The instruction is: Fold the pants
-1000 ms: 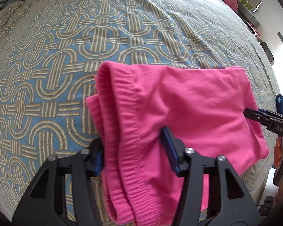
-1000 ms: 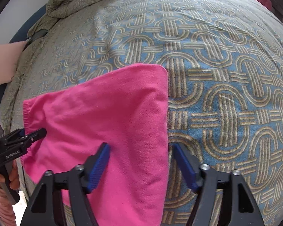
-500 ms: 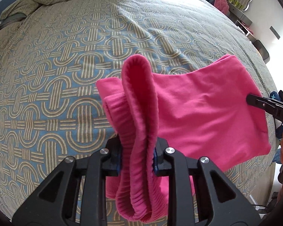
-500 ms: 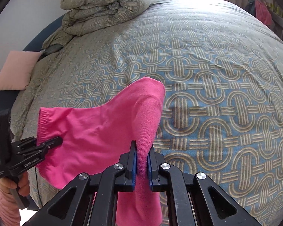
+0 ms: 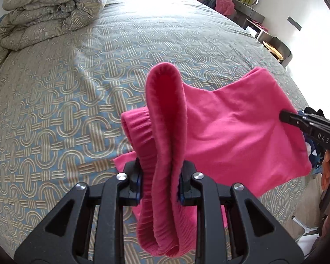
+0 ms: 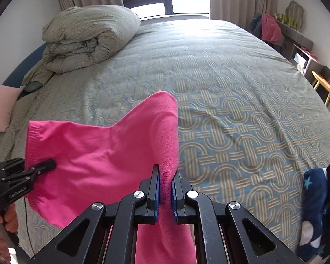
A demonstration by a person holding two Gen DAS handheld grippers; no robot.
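The pink pants (image 5: 231, 132) hang folded between my two grippers, lifted above the patterned bed cover (image 5: 66, 110). My left gripper (image 5: 159, 181) is shut on the bunched ribbed waistband, which loops up over the jaws and droops below them. In the right wrist view my right gripper (image 6: 165, 187) is shut on the thin opposite end of the pants (image 6: 94, 154). Each gripper also shows in the other's view: the right gripper (image 5: 285, 116) at the far right edge of the cloth, the left gripper (image 6: 51, 165) at the left edge, held by a hand (image 6: 2, 220).
A rolled duvet (image 6: 88, 37) lies at the bed's far left corner, with a pink cushion (image 6: 0, 105) beside it. A dark blue star-print garment (image 6: 314, 198) sits at the bed's near right. A desk (image 5: 250, 13) and a stool (image 6: 323, 85) stand along the right wall.
Both grippers closed on the pants, the left on the waistband and the right on the other end, and lifted them off the bed. More of the room shows now.
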